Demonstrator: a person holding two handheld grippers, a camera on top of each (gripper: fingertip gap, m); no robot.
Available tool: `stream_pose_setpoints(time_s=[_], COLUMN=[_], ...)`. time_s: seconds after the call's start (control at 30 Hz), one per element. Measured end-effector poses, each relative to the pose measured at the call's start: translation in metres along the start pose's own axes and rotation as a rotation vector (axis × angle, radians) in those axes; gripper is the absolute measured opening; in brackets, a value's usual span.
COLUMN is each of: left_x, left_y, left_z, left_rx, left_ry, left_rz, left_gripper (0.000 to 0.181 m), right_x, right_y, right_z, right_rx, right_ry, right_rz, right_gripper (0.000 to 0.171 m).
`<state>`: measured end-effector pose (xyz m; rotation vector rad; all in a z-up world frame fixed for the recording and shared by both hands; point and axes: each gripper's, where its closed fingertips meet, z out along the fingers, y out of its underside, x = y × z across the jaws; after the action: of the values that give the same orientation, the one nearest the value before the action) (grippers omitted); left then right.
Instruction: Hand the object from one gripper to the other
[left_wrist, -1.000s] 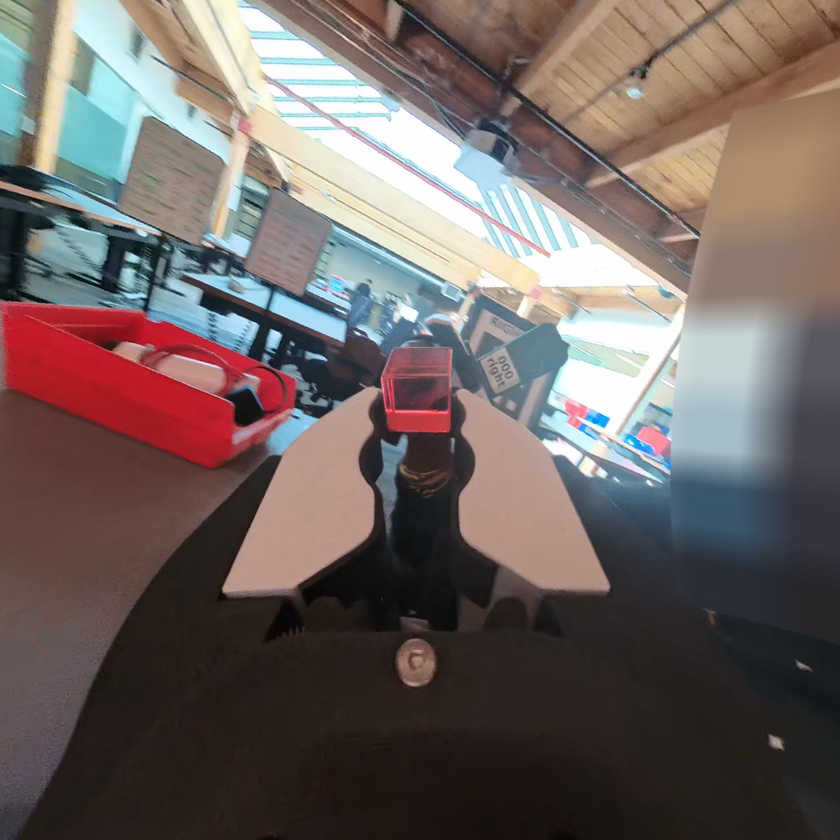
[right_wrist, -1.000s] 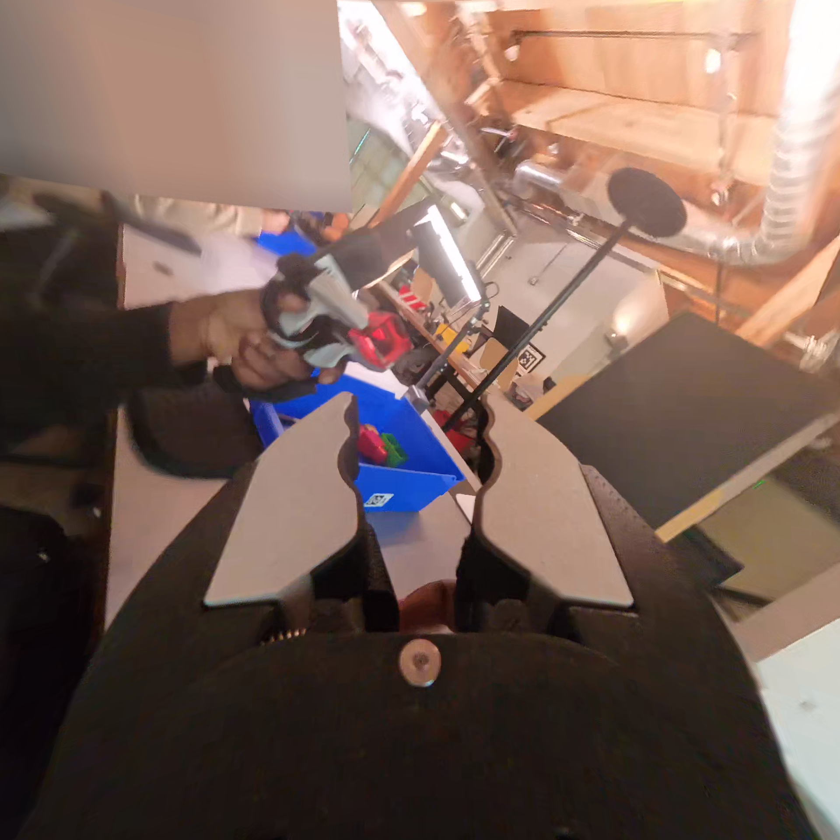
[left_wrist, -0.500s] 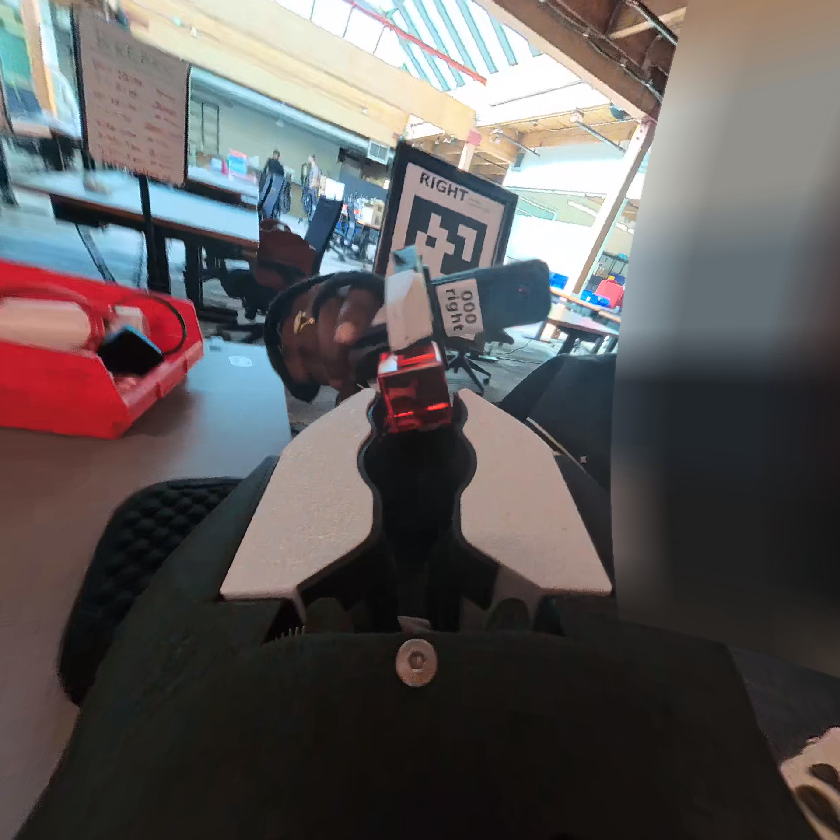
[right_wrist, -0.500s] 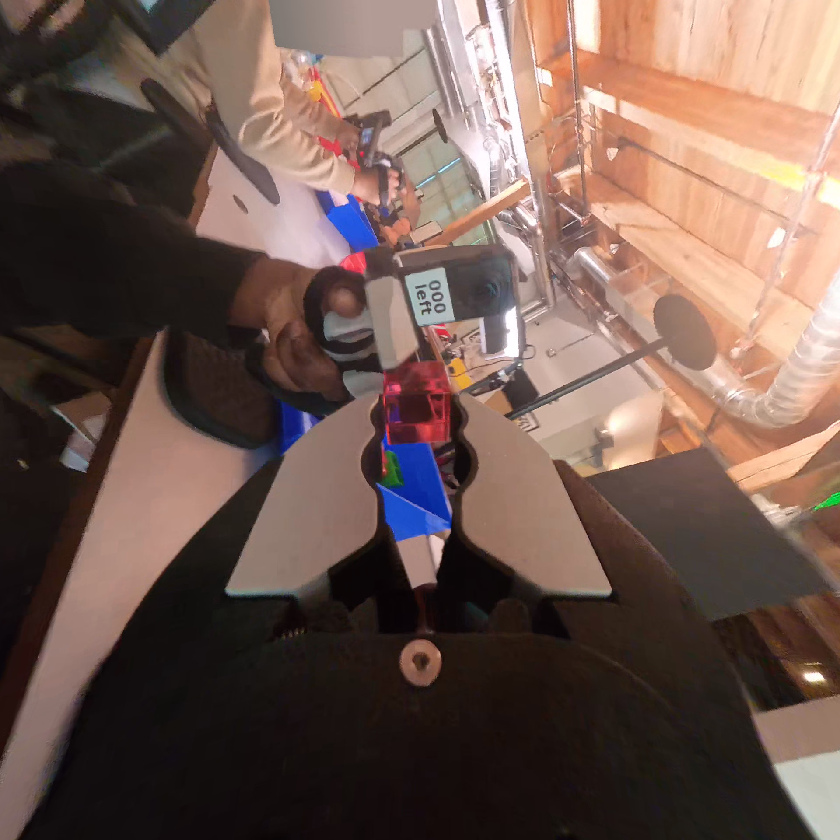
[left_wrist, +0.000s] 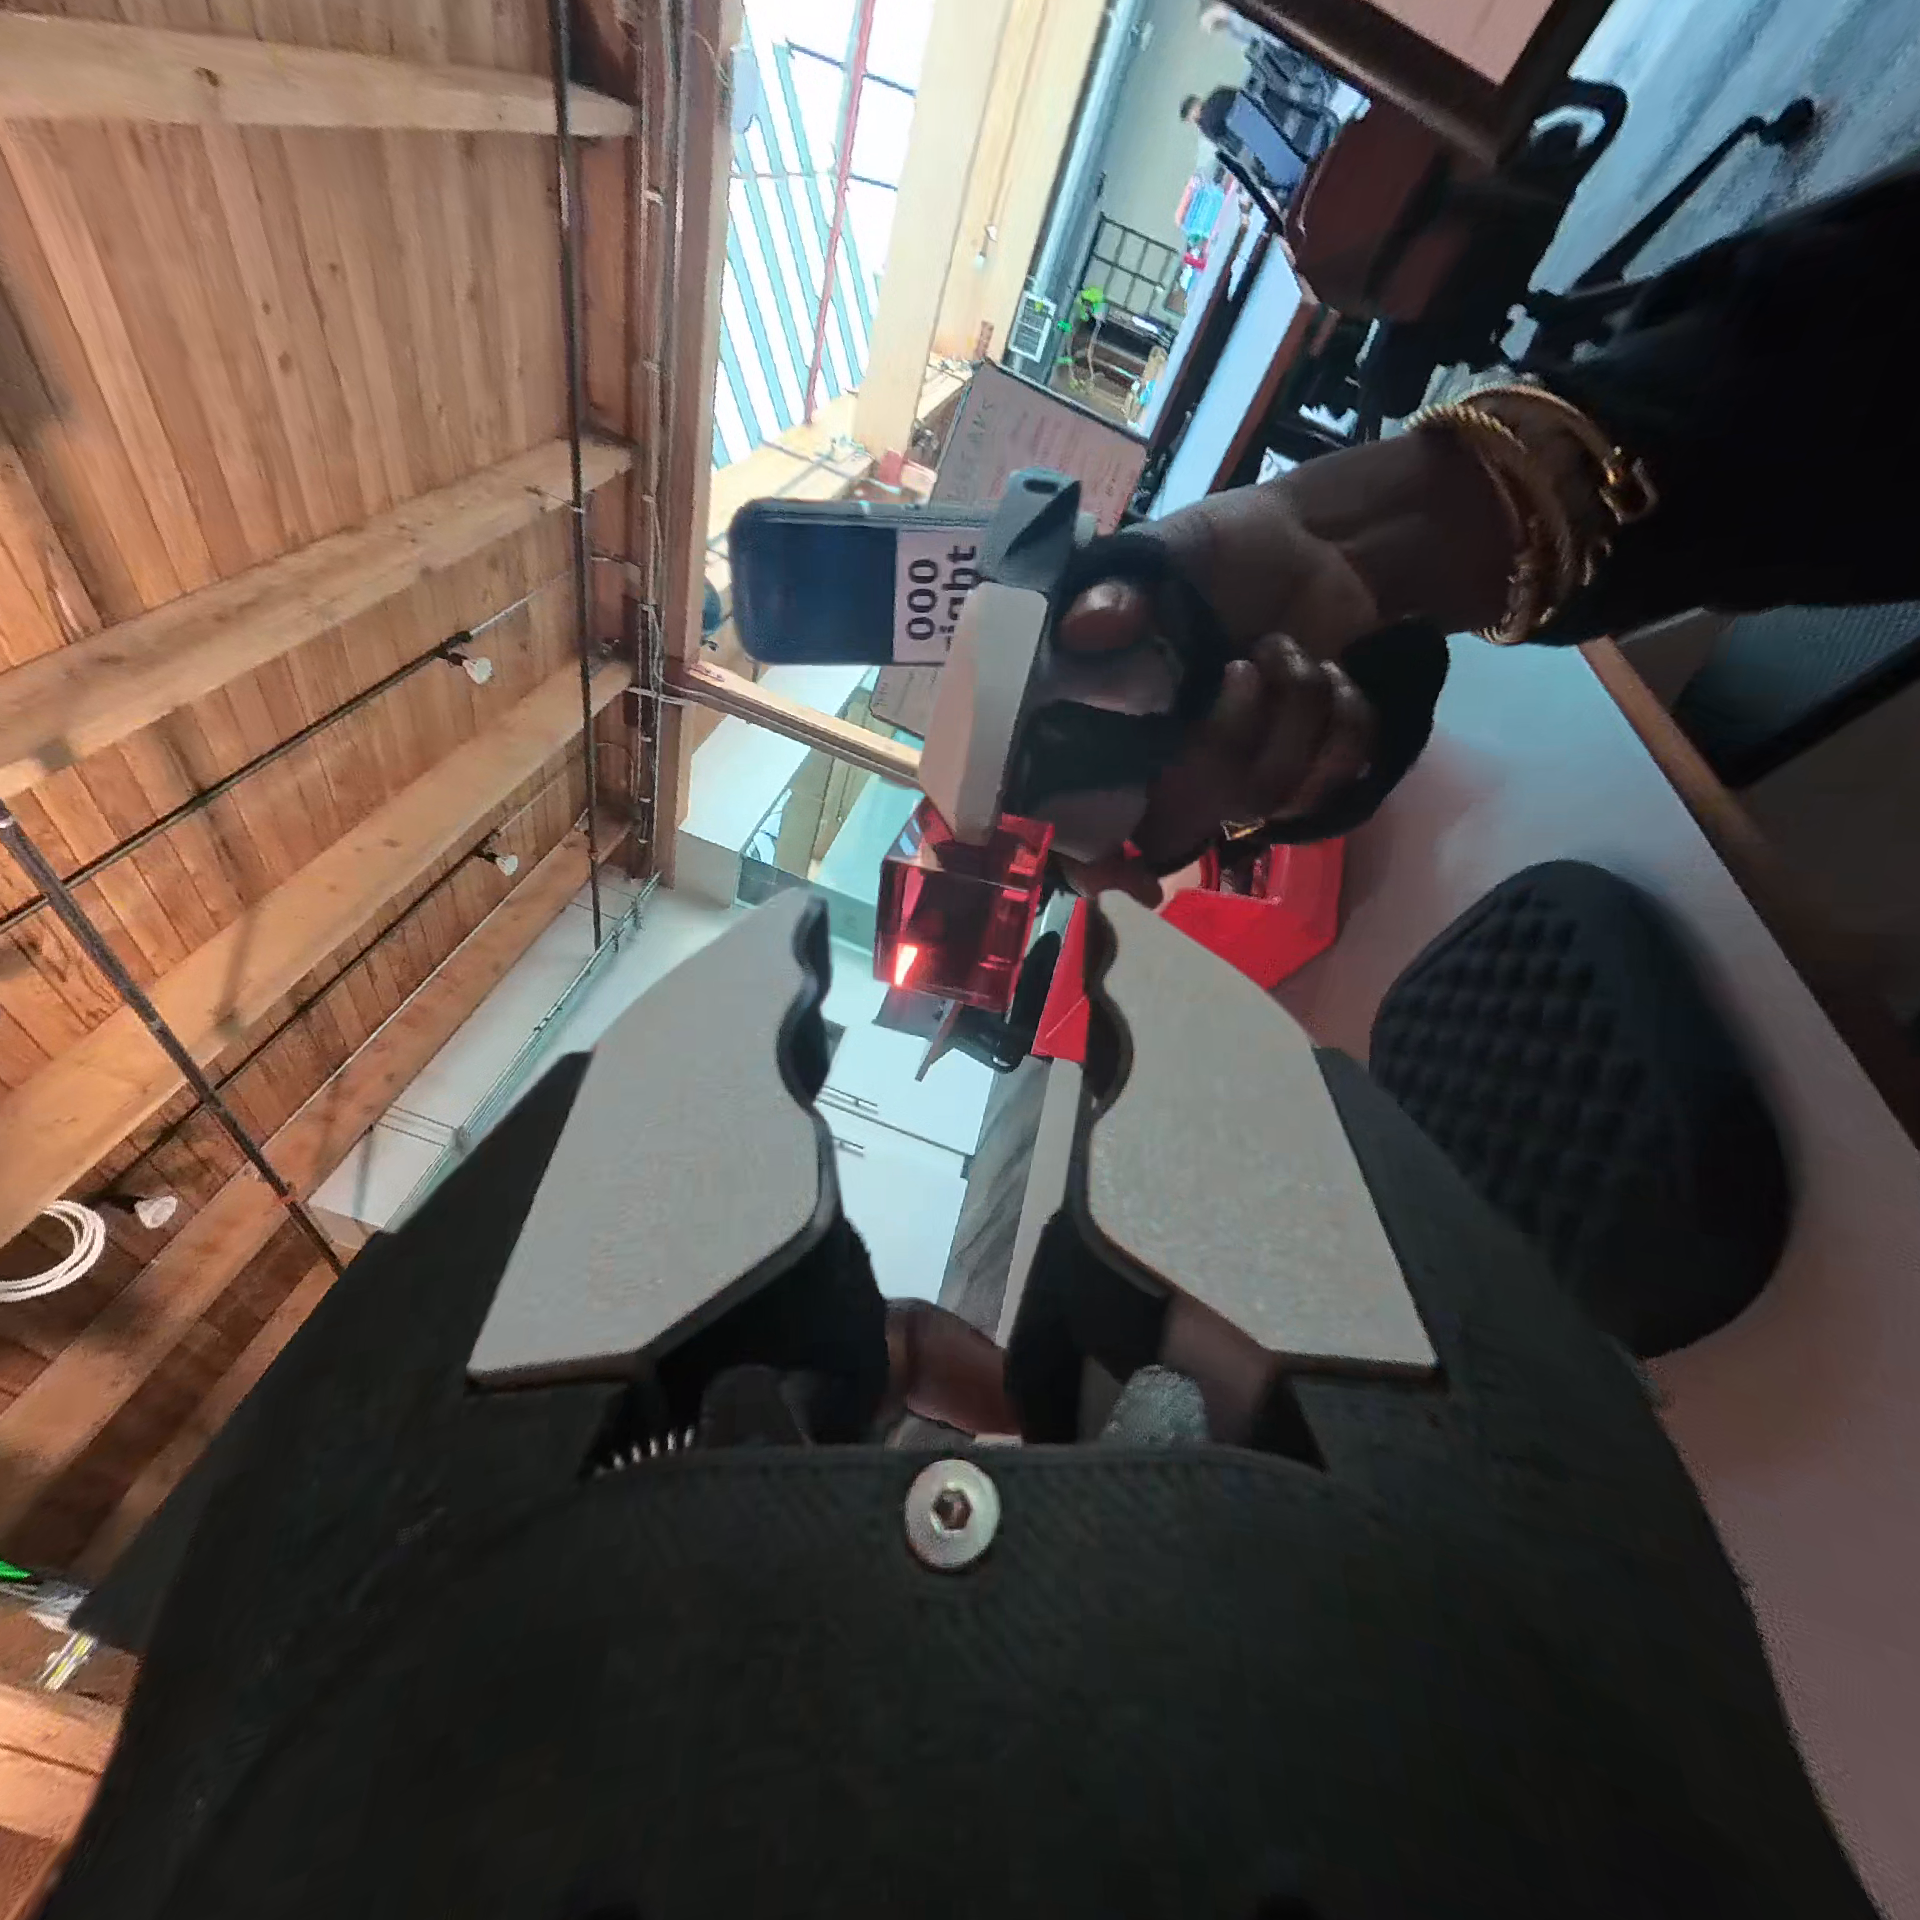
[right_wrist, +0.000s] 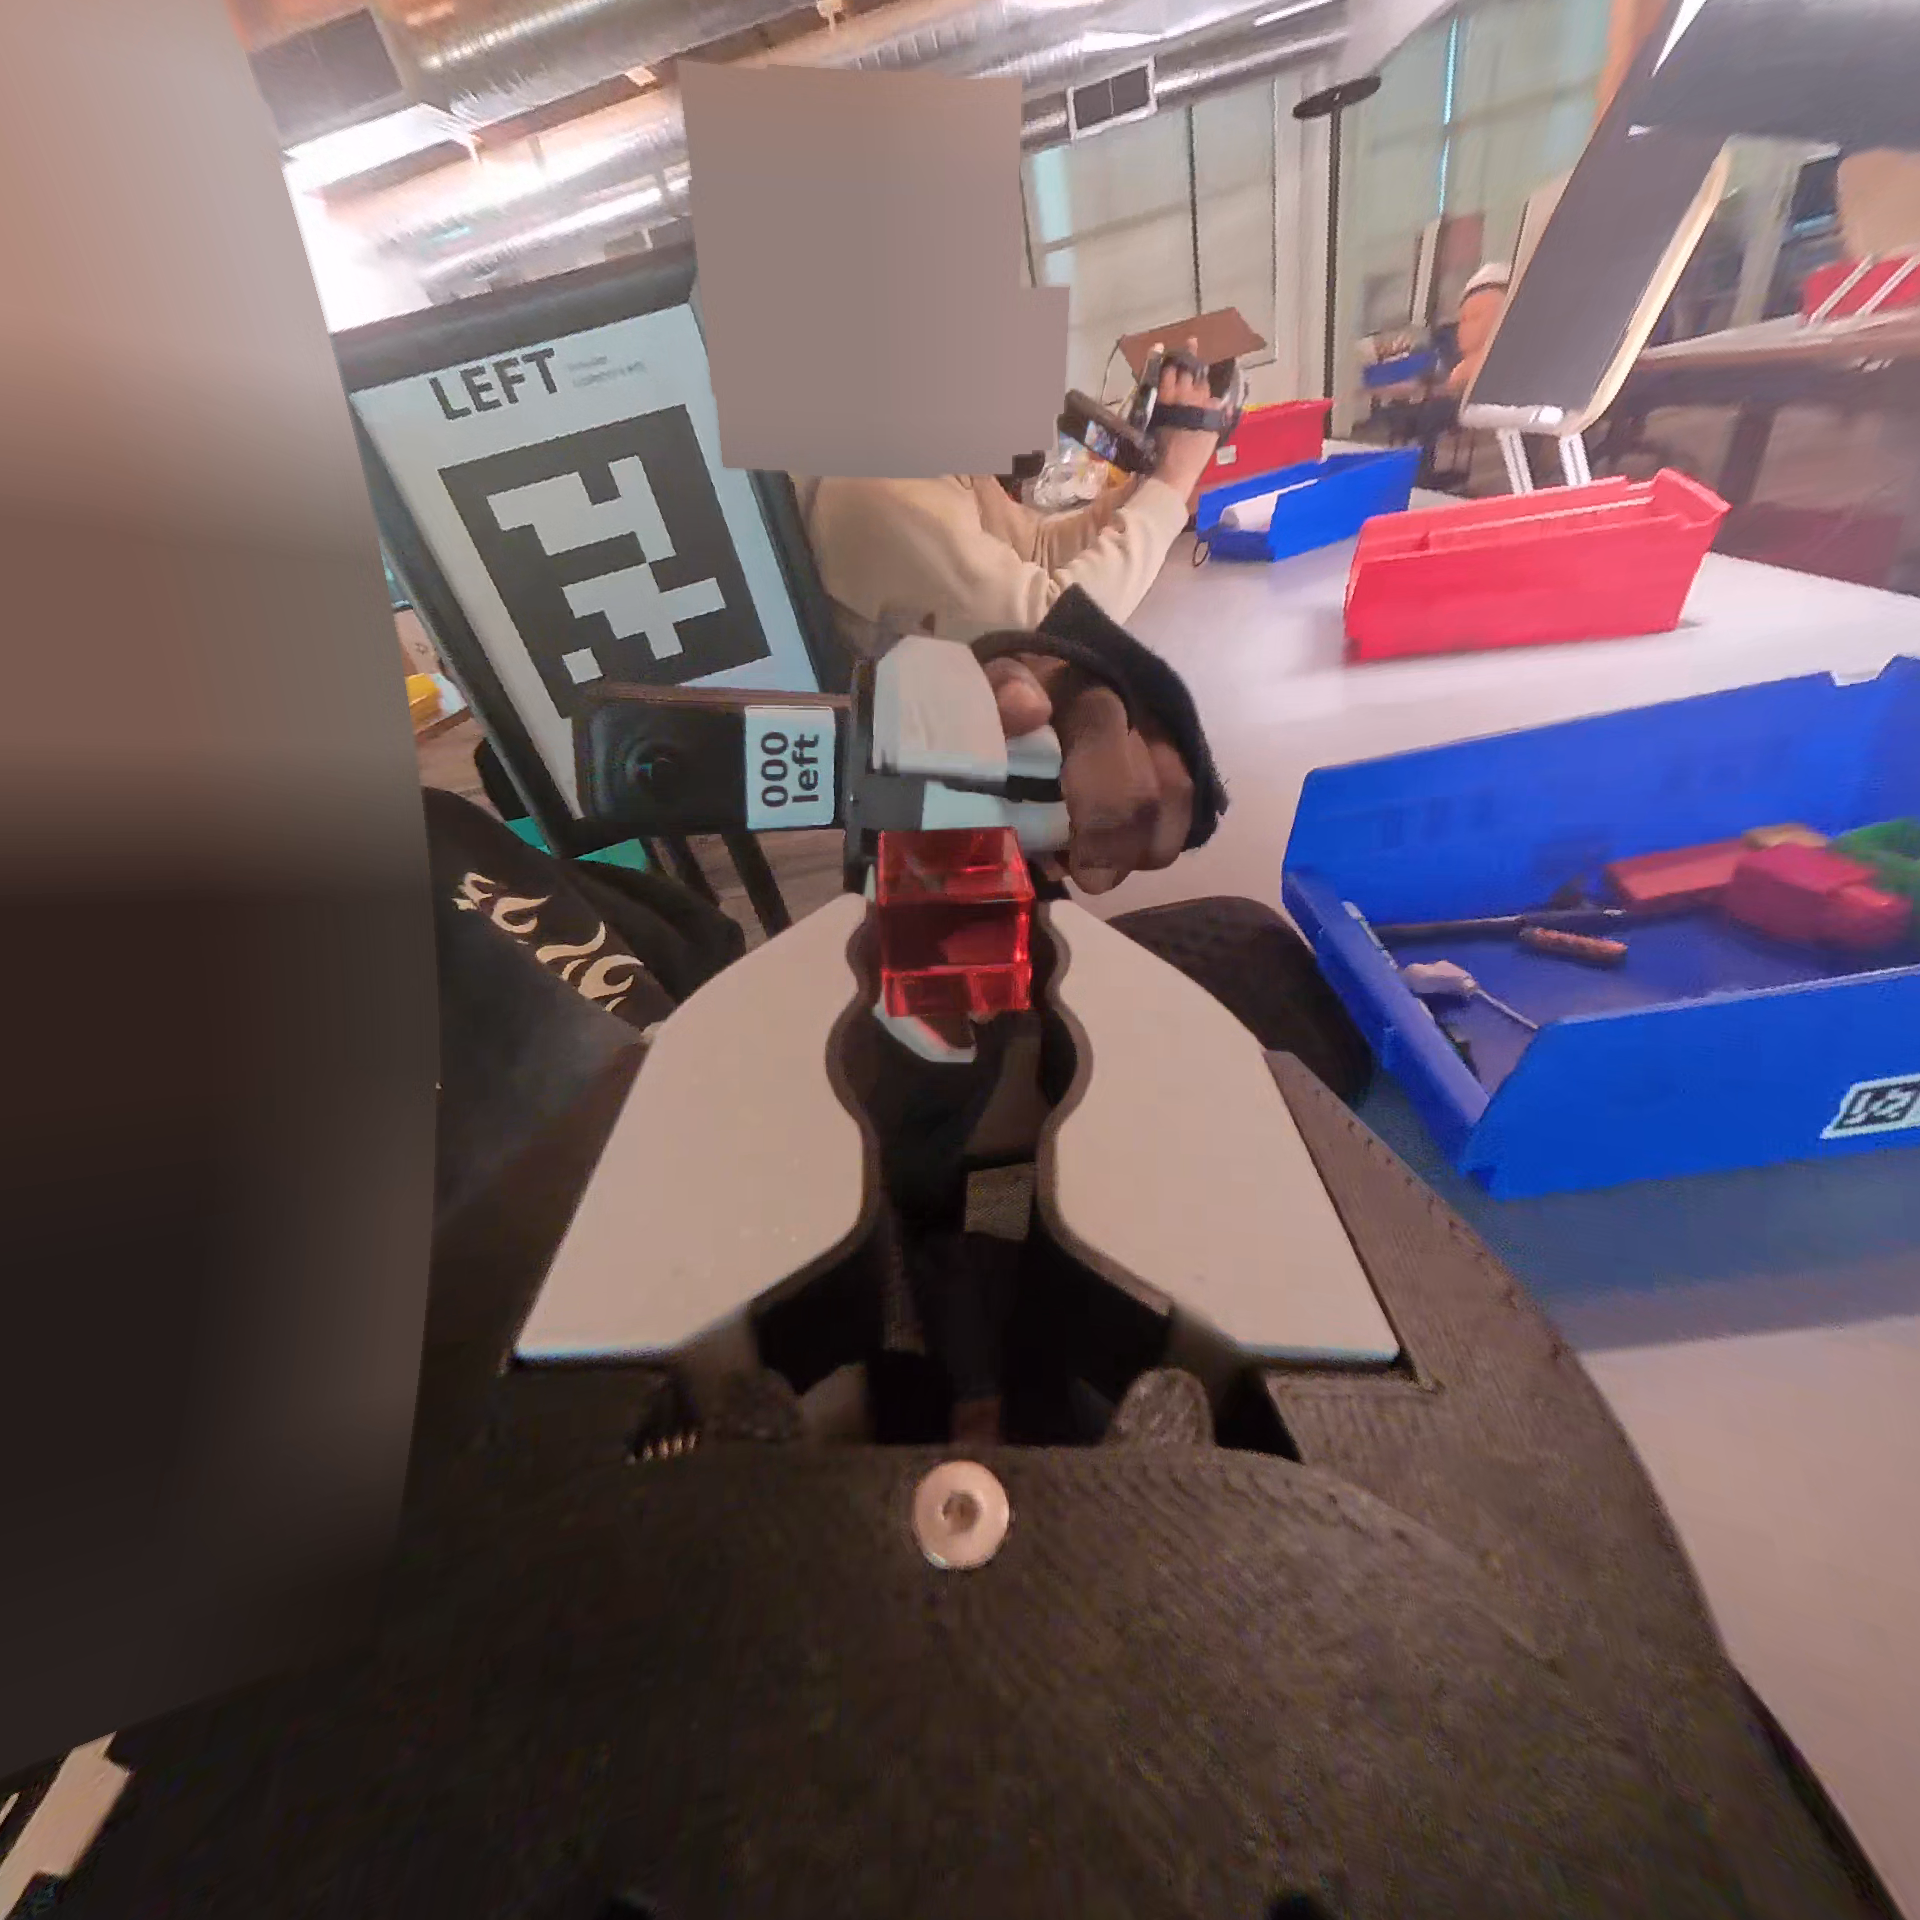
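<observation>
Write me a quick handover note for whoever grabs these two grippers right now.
Left gripper: open, fingers either side of the red cube with gaps showing, not touching it.
Right gripper: shut on the red cube, held in the air above the table.
Done: only the right gripper grips the cube.
Left: draw the left gripper clear, keeping the right one shut.

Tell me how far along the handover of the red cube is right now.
Mostly done, it seems. The right gripper is shut on the red cube. In the left wrist view the left gripper is open, with gaps between its fingers and the cube. Left to do: draw the two grippers apart.
</observation>
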<state>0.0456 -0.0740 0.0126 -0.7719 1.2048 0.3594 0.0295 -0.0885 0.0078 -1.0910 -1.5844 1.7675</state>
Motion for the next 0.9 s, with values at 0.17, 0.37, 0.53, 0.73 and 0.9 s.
stream_pose_setpoints(time_s=[0.17,0.37,0.53,0.73,0.9], left_x=[-0.001,-0.011,0.007,0.028,0.004], left_y=[0.0,-0.006,-0.016,-0.016,-0.018], left_z=[0.002,0.001,-0.001,0.003,0.0], left_rx=[0.002,0.096,0.151,0.102,0.254], left_ry=[0.014,0.175,0.474,0.61,0.443], left_rz=[-0.097,-0.851,-1.292,-1.36,-1.227], left_gripper=[0.028,0.027,0.027,0.027,0.053], right_x=[-0.001,-0.003,-0.01,-0.005,-0.002], right_y=[0.0,-0.015,-0.007,0.012,-0.003], right_z=[0.0,-0.013,-0.014,-0.003,-0.007], right_rx=[0.003,0.052,-0.066,-0.217,-0.114], right_ry=[-0.012,0.245,0.46,0.444,0.461], right_rz=[-0.015,-0.778,-1.38,-1.508,-1.327], right_gripper=[0.032,0.056,0.05,0.036,0.029])
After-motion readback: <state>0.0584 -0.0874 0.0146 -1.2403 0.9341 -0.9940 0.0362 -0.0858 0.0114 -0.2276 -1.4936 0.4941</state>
